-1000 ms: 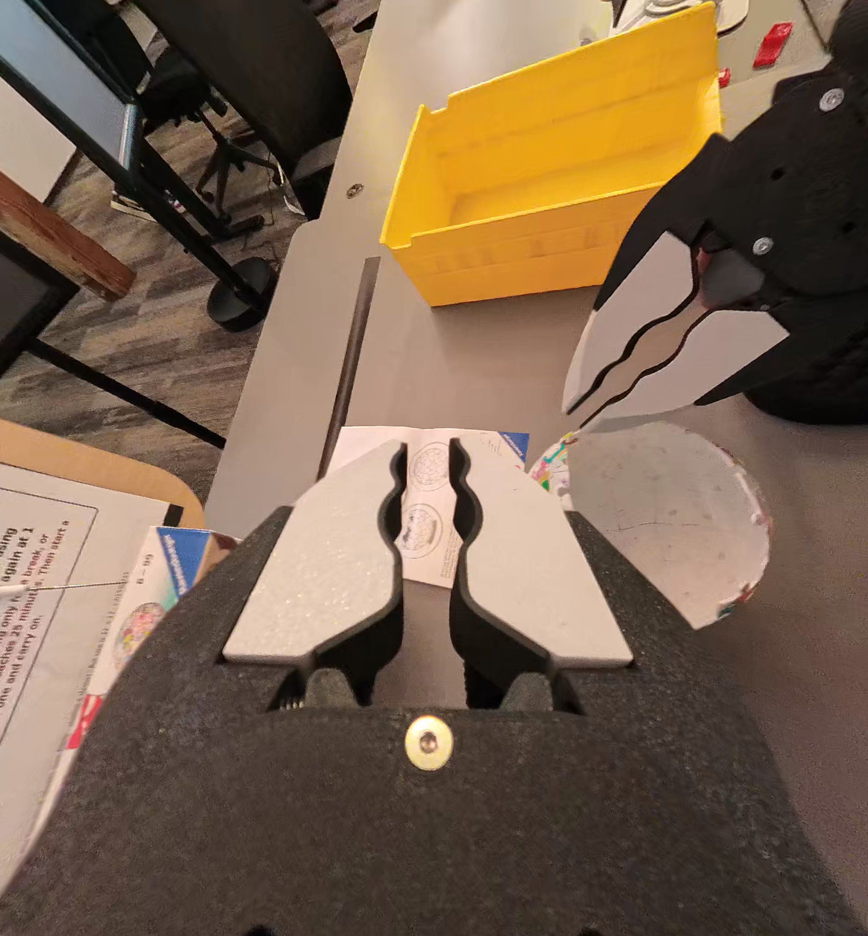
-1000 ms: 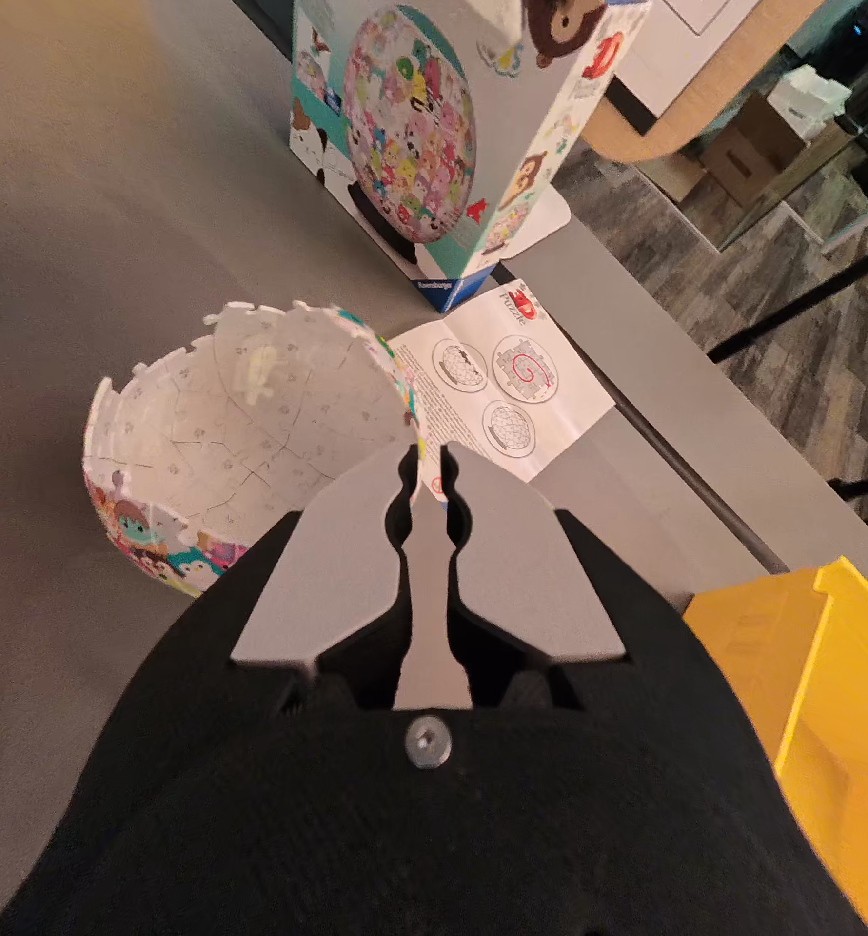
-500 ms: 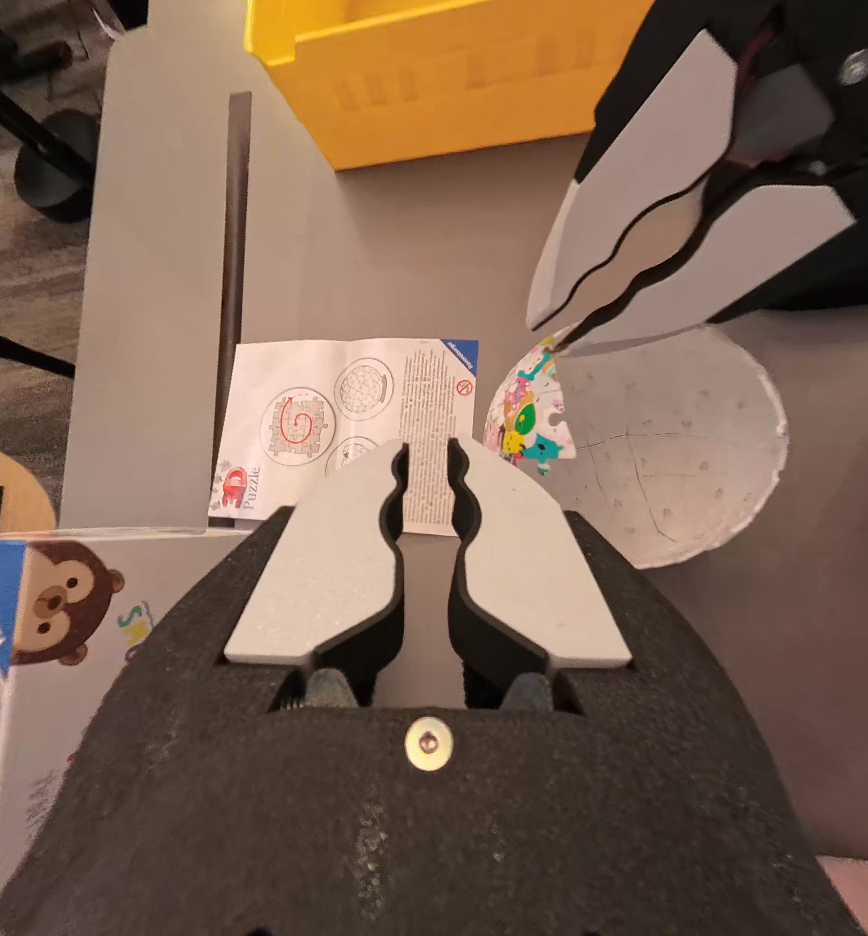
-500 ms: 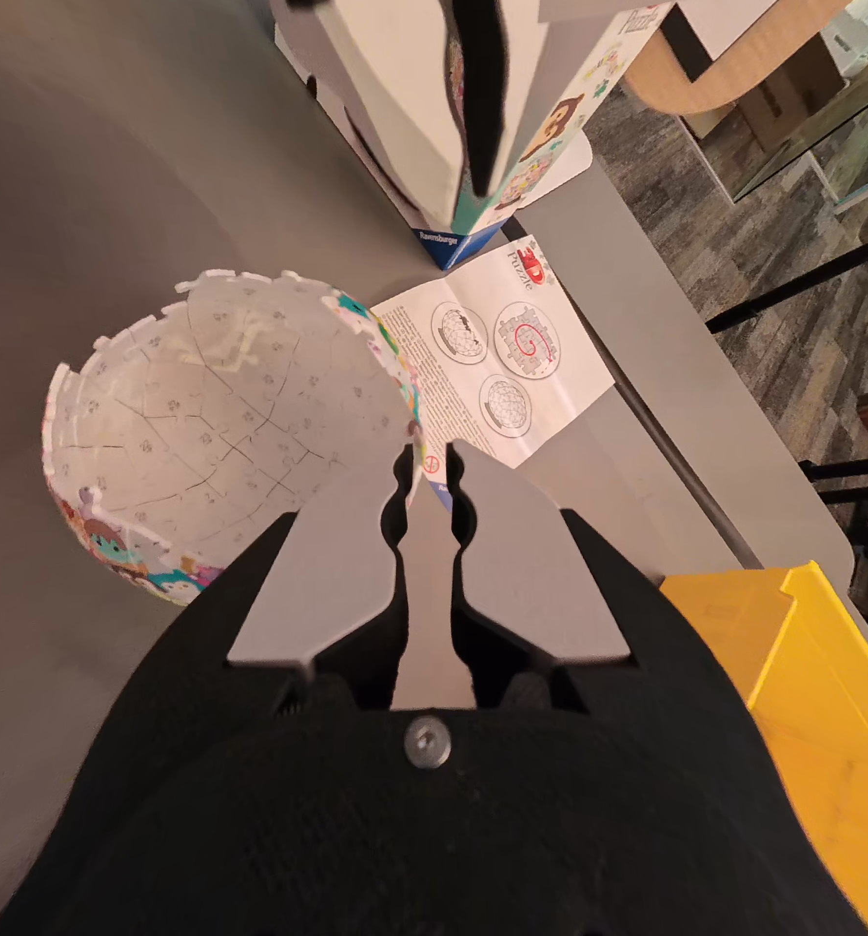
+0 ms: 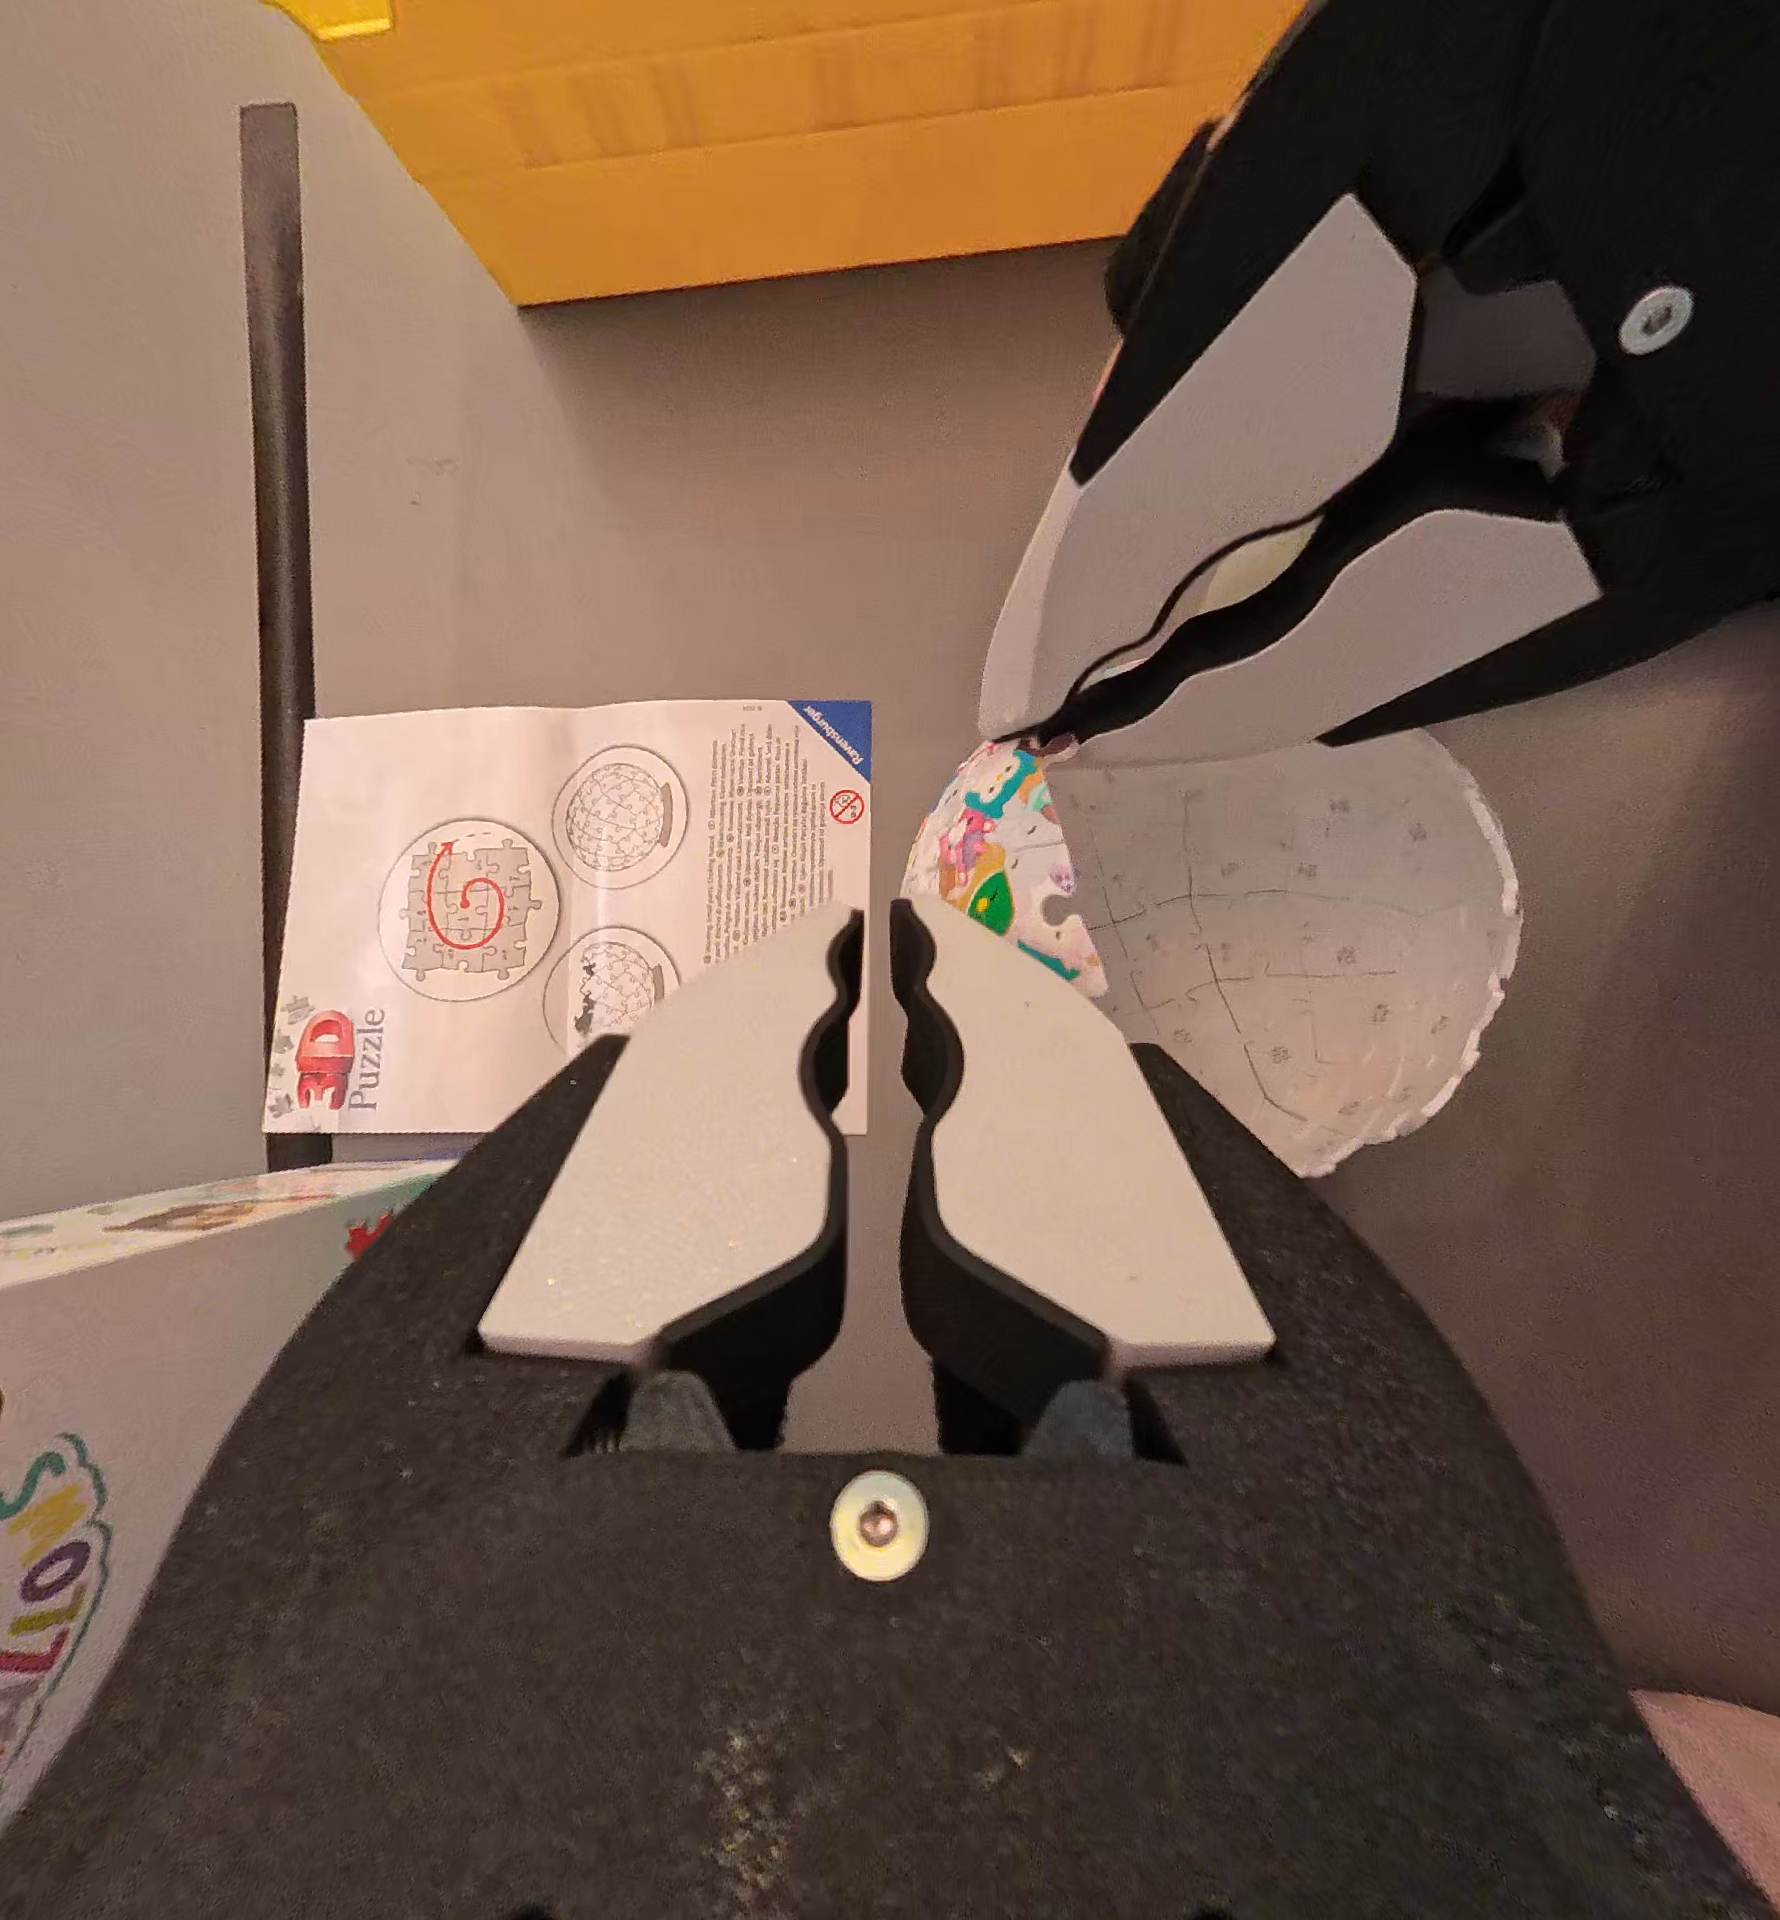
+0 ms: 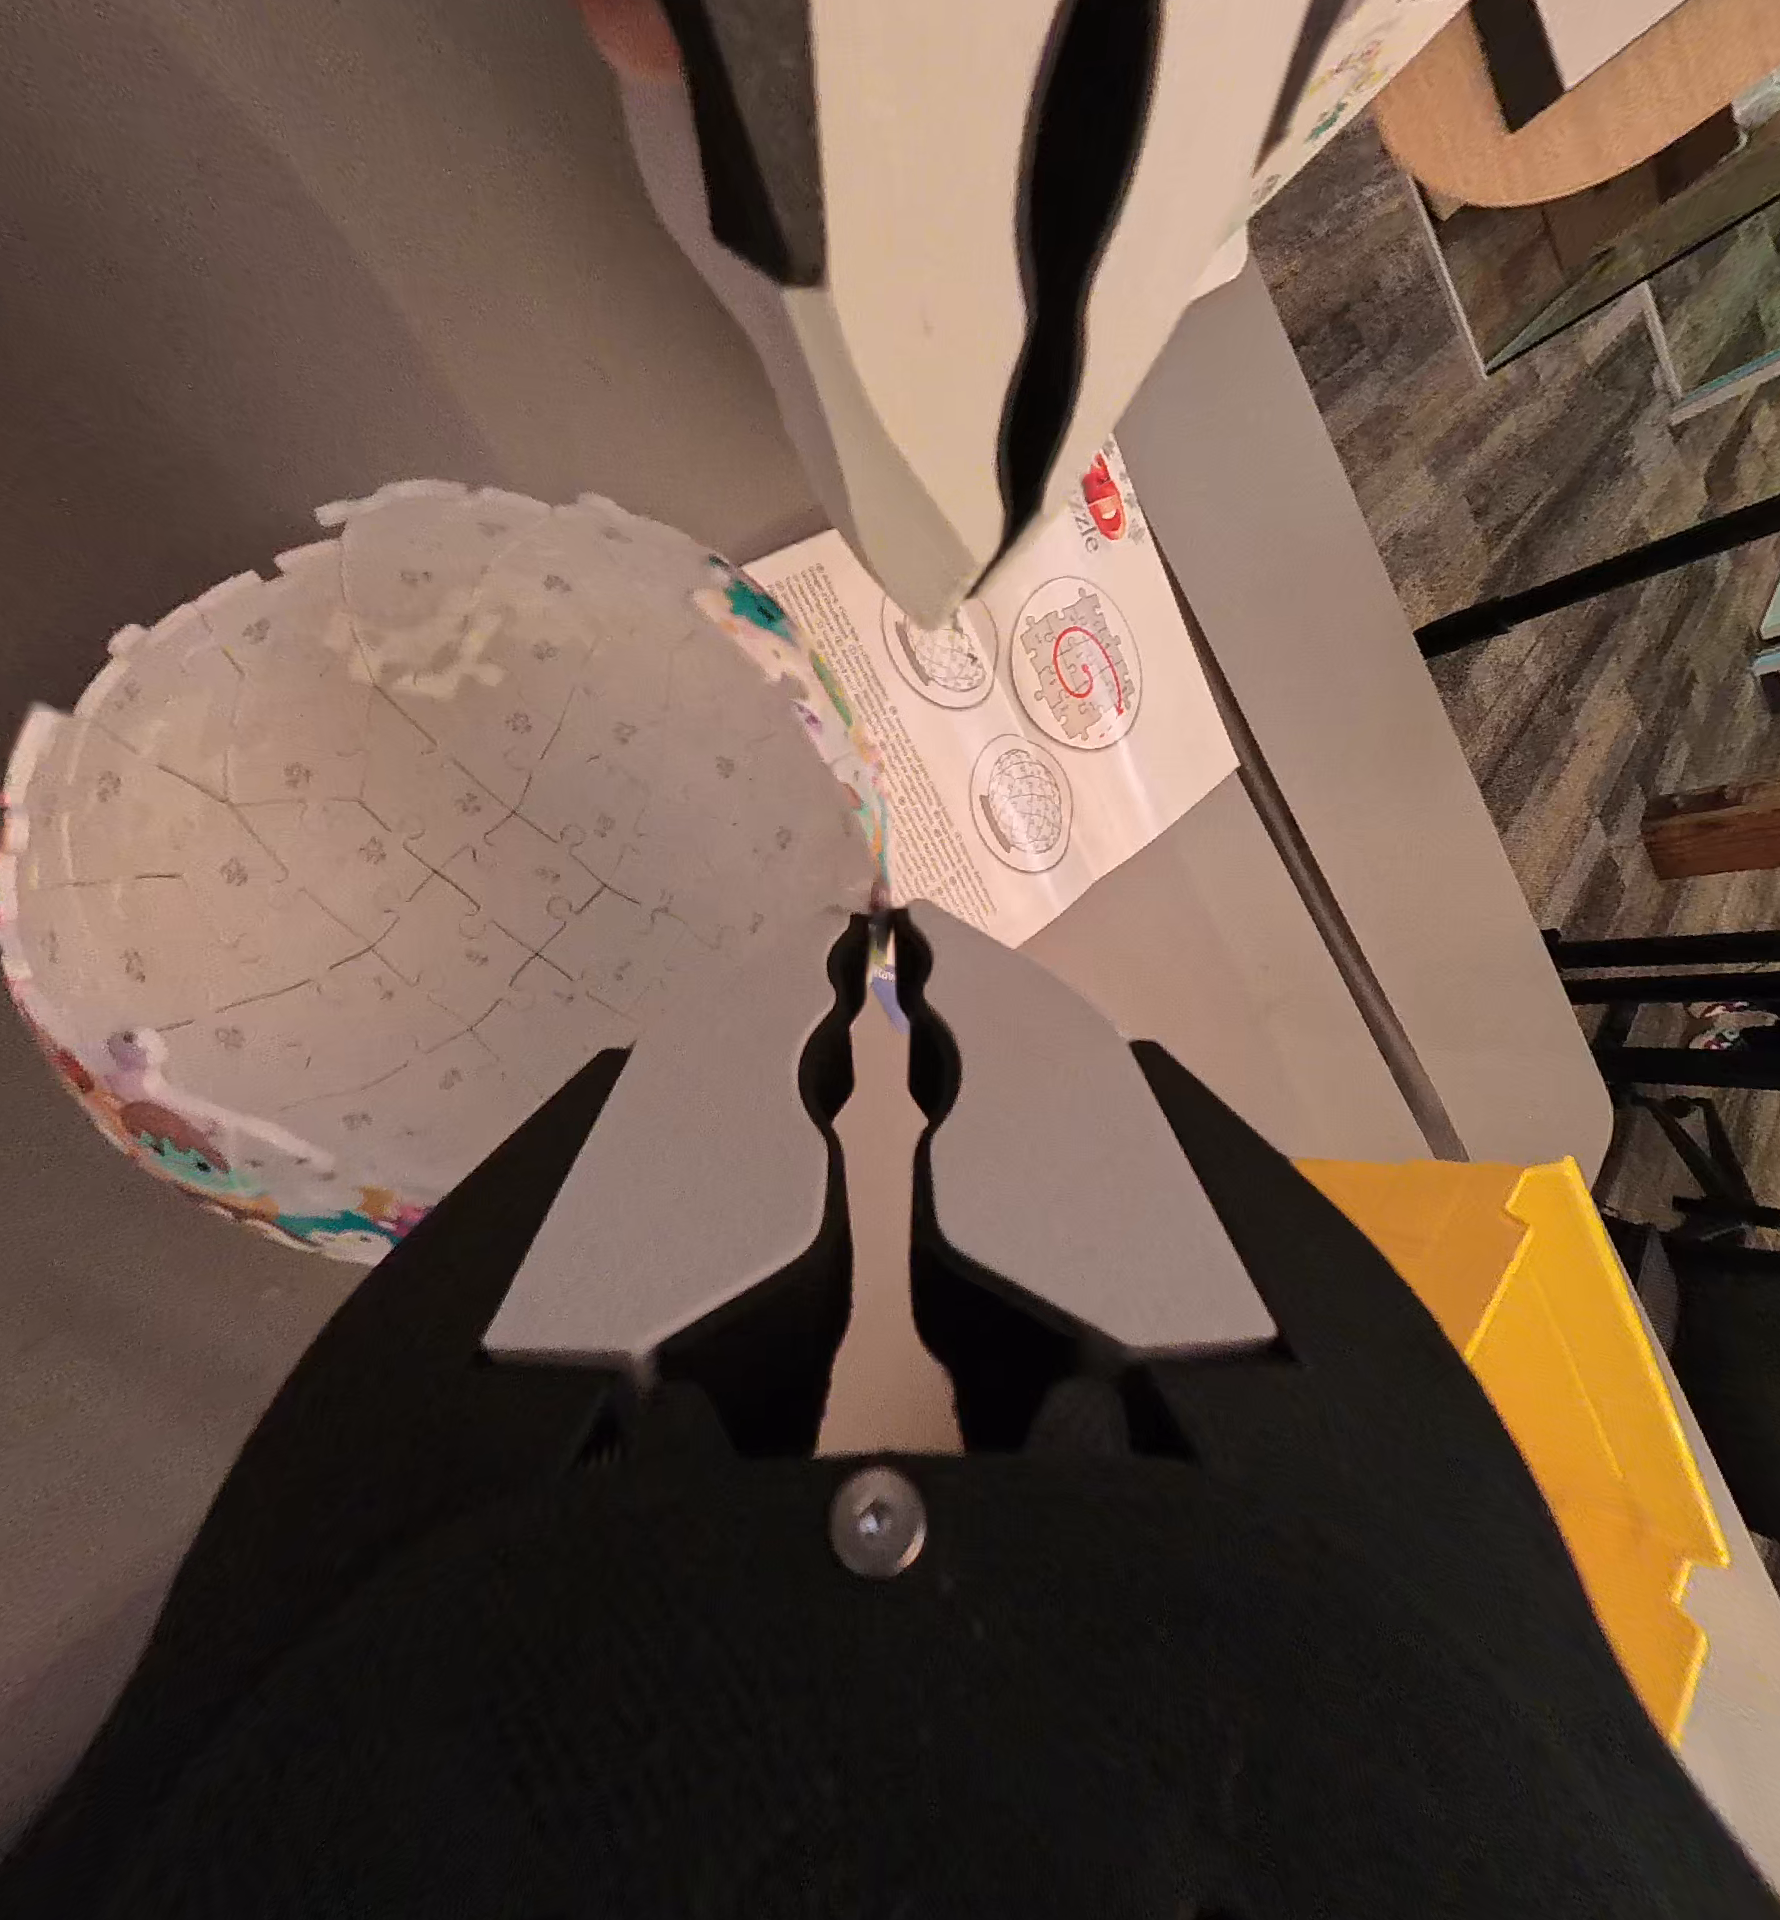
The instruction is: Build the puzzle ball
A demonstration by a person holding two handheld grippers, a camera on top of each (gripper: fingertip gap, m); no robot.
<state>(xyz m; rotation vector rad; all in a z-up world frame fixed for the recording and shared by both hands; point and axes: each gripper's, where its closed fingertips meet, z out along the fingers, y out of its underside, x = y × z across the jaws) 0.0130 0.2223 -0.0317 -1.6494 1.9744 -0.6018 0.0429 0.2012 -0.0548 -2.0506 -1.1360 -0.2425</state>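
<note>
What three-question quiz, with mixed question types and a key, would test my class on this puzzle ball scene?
1. True or false: the half-built puzzle ball sits inside the yellow bin.
2. What lies flat on the table just beside the ball? A) an instruction leaflet B) a pair of scissors C) a cup
3. Which hand-held gripper has its fingertips at the ball's rim?

Key: 1. False, it rests on the table, apart from the bin. 2. A. 3. The right hand-held gripper.
</note>
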